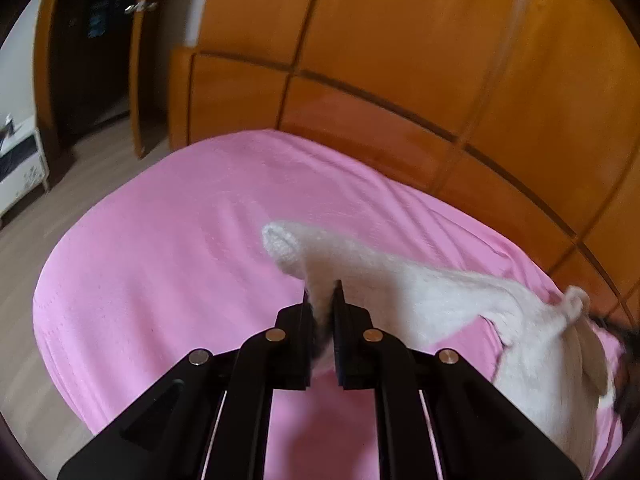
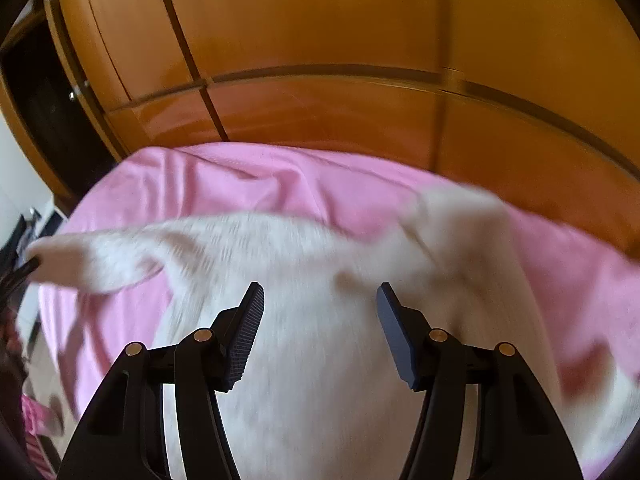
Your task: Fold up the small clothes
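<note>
A white fuzzy knitted garment (image 1: 420, 292) lies spread on a pink sheet (image 1: 168, 264) over a bed. My left gripper (image 1: 323, 294) is shut on one sleeve near its cuff, which sticks up past the fingertips, and the sleeve is lifted off the sheet. In the right wrist view the garment (image 2: 248, 240) fills the foreground, blurred, with its sleeve stretched out to the far left. My right gripper (image 2: 320, 300) hangs open just above the garment's body, with cloth below the gap and its pads not pressing on it.
Orange wooden wardrobe doors (image 1: 400, 60) stand close behind the bed's far edge. To the left are a dark doorway (image 1: 92, 60), a wood floor (image 1: 36, 240) and a white cabinet (image 1: 20, 168). The pink sheet (image 2: 240, 176) is wrinkled at the far side.
</note>
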The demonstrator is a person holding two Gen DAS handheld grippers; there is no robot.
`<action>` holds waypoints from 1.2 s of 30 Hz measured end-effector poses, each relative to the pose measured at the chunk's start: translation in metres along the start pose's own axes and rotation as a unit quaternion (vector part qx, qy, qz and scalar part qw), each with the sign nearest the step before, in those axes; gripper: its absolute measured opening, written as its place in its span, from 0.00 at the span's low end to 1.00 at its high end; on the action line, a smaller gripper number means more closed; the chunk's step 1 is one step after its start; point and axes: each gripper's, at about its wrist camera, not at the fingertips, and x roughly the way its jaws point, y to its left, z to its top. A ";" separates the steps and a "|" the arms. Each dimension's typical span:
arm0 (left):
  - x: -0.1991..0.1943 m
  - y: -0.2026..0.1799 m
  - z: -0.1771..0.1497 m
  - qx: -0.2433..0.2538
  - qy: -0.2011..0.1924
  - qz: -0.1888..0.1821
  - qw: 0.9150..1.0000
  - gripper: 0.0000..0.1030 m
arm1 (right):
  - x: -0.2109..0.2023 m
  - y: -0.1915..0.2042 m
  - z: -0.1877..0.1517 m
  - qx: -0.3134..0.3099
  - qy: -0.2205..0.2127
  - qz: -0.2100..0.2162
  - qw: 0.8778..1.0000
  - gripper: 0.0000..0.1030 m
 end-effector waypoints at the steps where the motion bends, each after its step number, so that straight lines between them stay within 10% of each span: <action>1: -0.003 -0.002 -0.001 0.004 -0.005 -0.006 1.000 0.06 | 0.019 0.005 0.017 -0.005 0.009 -0.008 1.000 0.57; 10: -0.051 -0.008 -0.009 0.040 -0.039 -0.031 0.998 0.07 | 0.149 0.045 0.046 -0.074 0.130 -0.027 0.988 0.66; 14: -0.052 -0.004 -0.001 0.045 -0.054 -0.015 0.997 0.07 | 0.144 0.070 0.041 -0.132 0.105 -0.032 0.985 0.04; 23: 0.007 0.012 0.029 0.043 -0.046 0.105 0.992 0.07 | 0.130 0.091 0.063 -0.113 0.014 -0.051 0.992 0.04; 25: 0.039 0.021 0.027 0.030 -0.001 0.139 0.990 0.08 | 0.132 0.091 0.060 -0.091 0.015 -0.043 0.995 0.15; 27: 0.072 0.032 0.020 0.022 0.051 0.183 0.981 0.09 | 0.120 0.082 0.052 -0.053 0.011 -0.030 0.998 0.61; 31: 0.098 0.043 0.007 -0.001 0.084 0.228 0.970 0.26 | 0.069 0.070 0.004 -0.030 -0.006 -0.006 1.000 0.64; 36: 0.065 0.017 -0.006 -0.043 0.041 0.151 0.987 0.43 | 0.004 0.036 -0.090 -0.009 -0.002 -0.020 1.000 0.64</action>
